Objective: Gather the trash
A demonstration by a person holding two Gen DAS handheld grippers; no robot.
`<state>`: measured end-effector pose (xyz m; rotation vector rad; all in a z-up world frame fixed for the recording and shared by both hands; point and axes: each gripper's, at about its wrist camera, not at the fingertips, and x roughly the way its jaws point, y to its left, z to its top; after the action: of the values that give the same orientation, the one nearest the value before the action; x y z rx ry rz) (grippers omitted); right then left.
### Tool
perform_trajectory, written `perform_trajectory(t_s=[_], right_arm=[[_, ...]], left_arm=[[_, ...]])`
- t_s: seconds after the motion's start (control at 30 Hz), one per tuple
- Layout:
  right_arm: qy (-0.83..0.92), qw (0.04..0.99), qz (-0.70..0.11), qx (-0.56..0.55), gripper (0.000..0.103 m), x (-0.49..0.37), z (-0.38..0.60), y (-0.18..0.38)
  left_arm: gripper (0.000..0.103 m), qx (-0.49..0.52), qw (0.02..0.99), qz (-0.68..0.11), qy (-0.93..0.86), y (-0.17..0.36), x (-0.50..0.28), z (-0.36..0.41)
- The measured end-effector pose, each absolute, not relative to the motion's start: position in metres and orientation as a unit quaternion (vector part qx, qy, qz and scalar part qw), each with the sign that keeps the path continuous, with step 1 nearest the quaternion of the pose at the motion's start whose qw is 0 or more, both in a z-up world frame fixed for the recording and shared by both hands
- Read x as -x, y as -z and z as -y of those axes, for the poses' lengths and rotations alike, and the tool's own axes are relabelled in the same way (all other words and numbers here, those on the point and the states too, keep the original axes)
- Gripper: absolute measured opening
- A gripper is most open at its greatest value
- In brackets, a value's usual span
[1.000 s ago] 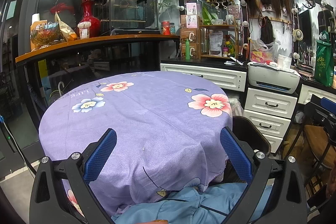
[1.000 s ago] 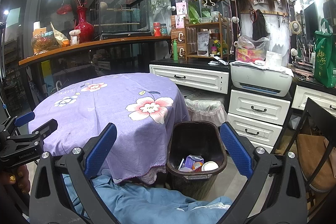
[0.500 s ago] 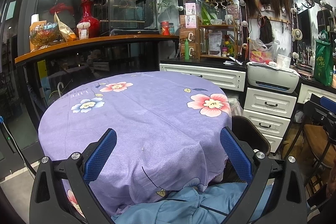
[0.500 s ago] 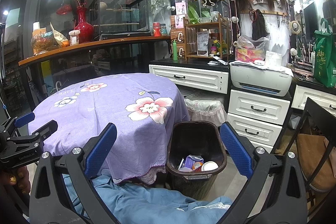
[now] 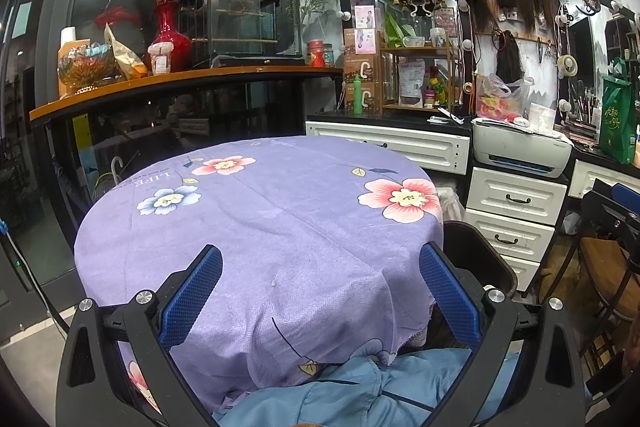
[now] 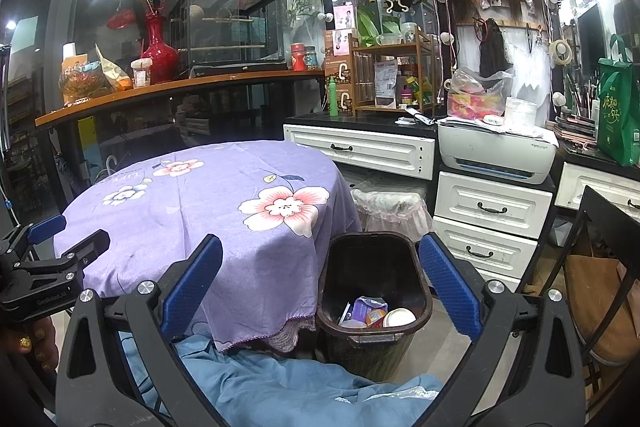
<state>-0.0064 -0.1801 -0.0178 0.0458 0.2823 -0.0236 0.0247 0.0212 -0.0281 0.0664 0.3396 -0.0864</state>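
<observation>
Trash (image 6: 374, 313) lies at the bottom of a dark brown bin (image 6: 374, 337), which stands on the floor just right of the round desk (image 6: 200, 211) in the right wrist view. Visible inside the bin are a purple wrapper, a round white lid or cup, and further small items that cannot be identified. The bin's far rim stands just in front of a second container lined with a pale plastic bag (image 6: 390, 205).

Right gripper (image 6: 320, 285): its blue-padded fingers (image 6: 192, 283) are spread wide and hold nothing; the bin appears between them. Blue fabric (image 6: 280, 383) fills the near foreground below the fingers.

Left gripper (image 5: 320, 291): its fingers (image 5: 190, 301) are likewise spread wide and empty, framing the near edge of the desk. The same gripper (image 6: 44, 263) also appears at the left edge of the right wrist view, held beside the desk.

The desk is covered with a purple cloth (image 5: 260, 227) printed with pink and blue flowers; no loose item is visible on the cloth. In the left wrist view only the bin's dark rim (image 5: 476, 255) shows, right of the desk.

Far side: white drawer units (image 6: 492, 215) carry a white printer (image 6: 496, 155); a green bag (image 6: 616, 115) stands at far right. A wooden shelf (image 5: 180, 83) at far left carries a red vase (image 5: 170, 35) and a glass case (image 5: 240, 17).
</observation>
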Motion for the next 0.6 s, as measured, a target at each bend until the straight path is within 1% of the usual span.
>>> perform_trajectory(t_s=[0.6], right_arm=[[0.021,0.991,-0.133,-0.027,0.097,0.02,0.169,0.019]], left_arm=[[0.098,-0.034,0.984,-0.169,0.044,0.027,-0.025,-0.021]])
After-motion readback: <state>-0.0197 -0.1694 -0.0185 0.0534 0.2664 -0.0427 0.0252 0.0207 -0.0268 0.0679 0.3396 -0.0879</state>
